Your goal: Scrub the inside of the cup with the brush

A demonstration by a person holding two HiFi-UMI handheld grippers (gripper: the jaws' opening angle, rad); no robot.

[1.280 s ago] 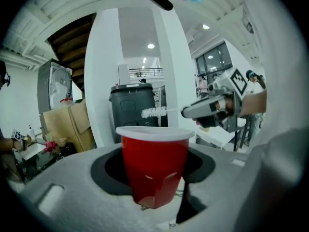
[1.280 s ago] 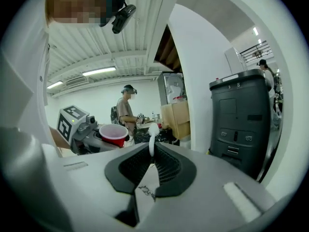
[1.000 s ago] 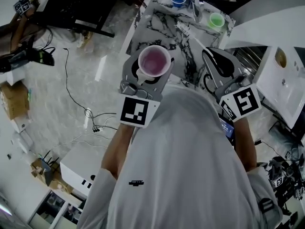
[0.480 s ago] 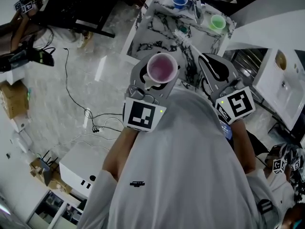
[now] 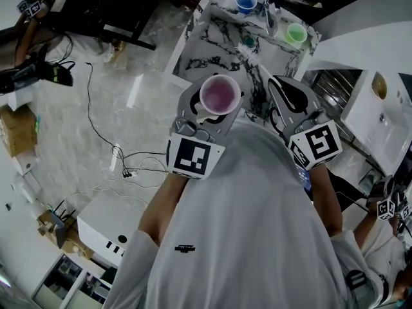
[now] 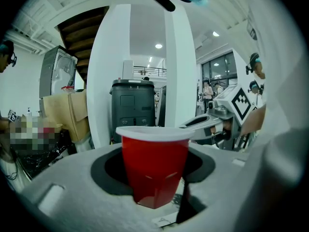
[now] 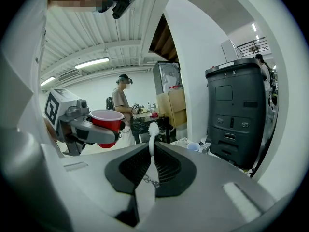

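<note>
My left gripper (image 5: 217, 103) is shut on a red cup (image 5: 220, 94), upright with its open mouth facing up, over the near edge of the marble table (image 5: 207, 26). In the left gripper view the red cup (image 6: 153, 164) fills the gap between the jaws. My right gripper (image 5: 284, 86), just right of the cup, is shut on a thin white brush (image 5: 259, 61). The brush (image 7: 152, 138) stands up between the jaws in the right gripper view, bristles at the top. The cup (image 7: 107, 121) appears there to the left, apart from the brush.
A blue cup (image 5: 244, 2) and a green cup (image 5: 296, 33) stand at the far end of the table, with a small bottle (image 5: 266, 6) between them. Cables (image 5: 109, 147) lie on the floor at left. A dark bin (image 6: 133, 108) and a white pillar (image 6: 113, 71) stand ahead.
My left gripper has carried the cup to the right, closer to the right gripper. The right gripper with the brush has shifted slightly left.
</note>
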